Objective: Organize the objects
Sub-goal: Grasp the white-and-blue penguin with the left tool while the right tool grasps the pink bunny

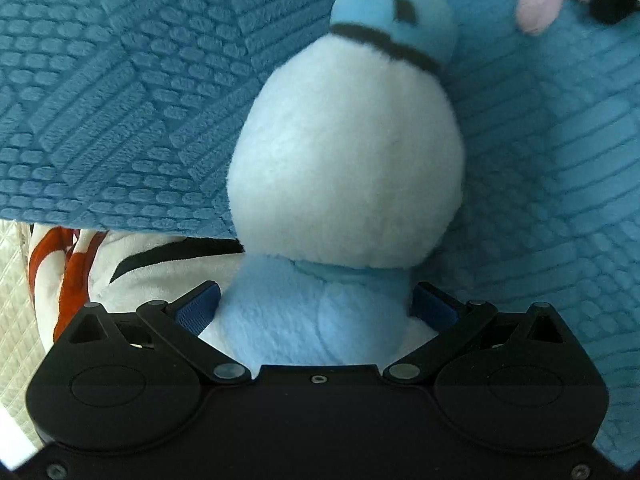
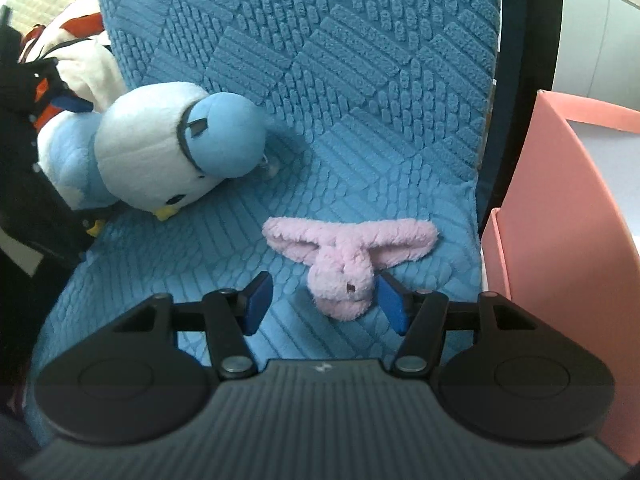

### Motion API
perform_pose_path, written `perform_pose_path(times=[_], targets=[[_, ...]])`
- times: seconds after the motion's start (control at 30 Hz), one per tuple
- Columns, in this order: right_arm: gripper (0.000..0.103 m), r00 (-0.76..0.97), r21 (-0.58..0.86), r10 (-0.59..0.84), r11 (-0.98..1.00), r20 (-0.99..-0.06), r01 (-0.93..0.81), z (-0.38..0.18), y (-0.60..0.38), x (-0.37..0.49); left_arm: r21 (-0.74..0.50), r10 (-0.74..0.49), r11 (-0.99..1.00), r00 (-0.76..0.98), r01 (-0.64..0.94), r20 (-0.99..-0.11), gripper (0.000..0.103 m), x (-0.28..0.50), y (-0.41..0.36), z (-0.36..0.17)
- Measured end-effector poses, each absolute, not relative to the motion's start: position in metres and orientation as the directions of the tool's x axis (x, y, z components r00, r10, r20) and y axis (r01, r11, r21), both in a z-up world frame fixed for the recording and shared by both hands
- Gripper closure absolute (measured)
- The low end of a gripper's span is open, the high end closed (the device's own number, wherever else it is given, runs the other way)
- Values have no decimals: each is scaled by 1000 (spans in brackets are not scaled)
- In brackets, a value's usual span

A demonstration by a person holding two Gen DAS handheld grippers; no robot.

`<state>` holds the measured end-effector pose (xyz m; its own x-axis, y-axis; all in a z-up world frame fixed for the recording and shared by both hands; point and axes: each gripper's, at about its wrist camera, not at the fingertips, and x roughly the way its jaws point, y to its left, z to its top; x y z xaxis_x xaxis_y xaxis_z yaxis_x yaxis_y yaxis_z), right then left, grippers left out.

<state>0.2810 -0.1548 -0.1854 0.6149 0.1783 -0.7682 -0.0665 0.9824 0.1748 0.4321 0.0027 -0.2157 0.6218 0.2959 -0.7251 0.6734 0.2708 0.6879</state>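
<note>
Up close, we see the white-and-blue plush duck with a dark-banded cap (image 1: pixel 344 152) lying on the teal textured fleece blanket (image 1: pixel 120 100), its blue body squeezed between our left gripper's (image 1: pixel 316 312) fingers. Only our right view shows the duck's yellow beak, the pink cardboard box (image 2: pixel 560 220), and the small pink long-eared plush bunny (image 2: pixel 348 260). Our right gripper (image 2: pixel 320 300) hovers low, fingers spread, one pad (image 2: pixel 390 300) touching the bunny.

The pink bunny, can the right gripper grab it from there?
Probably yes. The right gripper is open, and the pink bunny lies between its fingers, against the right one. Nothing blocks the way on the blue cover.
</note>
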Motion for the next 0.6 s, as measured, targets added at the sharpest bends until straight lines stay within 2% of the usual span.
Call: perform_pose_path(times=[0.07,0.2,0.33,0.47,0.6], targets=[[51,604,182,180,982,-777,-59,-187,-158,283,689,313,276,615,671,-724,2,441,3,-218],[56,596,183,179,982,-782,-54,-189,-163,285,682,330,289,599,672,-730,7,450,3,-217],[68,563,198,199,978,-803,-63,-191,-163,288,672,347,300,579,677,-738,13,447,-3,-208],[70,557,185,195,980,-807,-75,-189,-161,288,634,335,369,539,679,-773,15,438,-9,-188],[70,570,186,204,978,-796,-90,-179,-160,284,543,283,516,467,662,-838,17,427,-13,-159]])
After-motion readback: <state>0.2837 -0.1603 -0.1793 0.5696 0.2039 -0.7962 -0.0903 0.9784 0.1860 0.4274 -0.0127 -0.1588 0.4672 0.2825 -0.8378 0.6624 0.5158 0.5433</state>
